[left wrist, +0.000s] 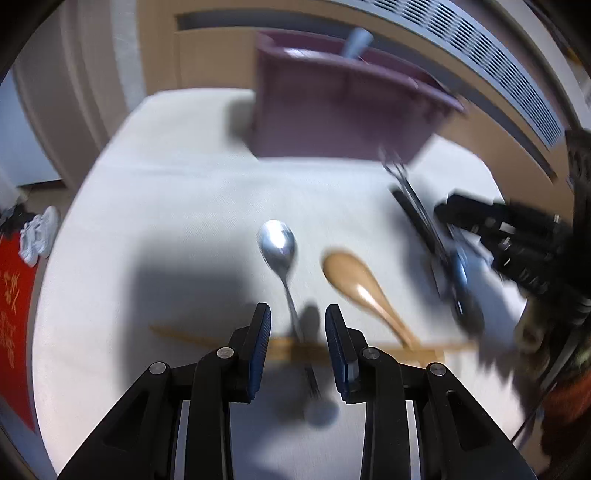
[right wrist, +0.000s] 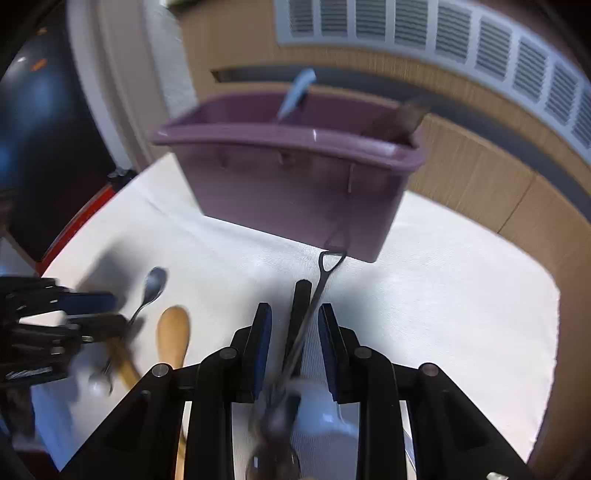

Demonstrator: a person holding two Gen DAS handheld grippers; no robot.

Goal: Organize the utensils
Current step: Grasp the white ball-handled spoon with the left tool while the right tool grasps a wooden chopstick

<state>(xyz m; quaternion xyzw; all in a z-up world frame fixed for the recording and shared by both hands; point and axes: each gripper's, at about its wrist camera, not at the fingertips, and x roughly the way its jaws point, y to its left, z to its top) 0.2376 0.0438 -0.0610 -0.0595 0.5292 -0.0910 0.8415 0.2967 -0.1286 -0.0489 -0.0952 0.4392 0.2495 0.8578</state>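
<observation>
A purple utensil bin (left wrist: pixel 343 110) (right wrist: pixel 291 184) stands at the back of the white table, with a pale blue handle (right wrist: pixel 297 92) sticking out of it. My left gripper (left wrist: pixel 297 317) is open above the handle of a steel spoon (left wrist: pixel 279 243) (right wrist: pixel 153 284). A wooden spoon (left wrist: pixel 354 280) (right wrist: pixel 173 336) lies to its right, and wooden chopsticks (left wrist: pixel 288 345) lie crosswise under the jaws. My right gripper (right wrist: pixel 295 317) is open around a thin metal utensil with a loop end (right wrist: pixel 325 273) and a black stick (right wrist: pixel 299 314). It also shows in the left wrist view (left wrist: pixel 458 229).
The table is covered with a white cloth (right wrist: pixel 443 295). A white spoon-like piece (right wrist: pixel 325 410) lies under my right gripper. A wooden wall with a vent (right wrist: pixel 443 33) is behind the table. A red mat (left wrist: pixel 11 295) lies on the floor at left.
</observation>
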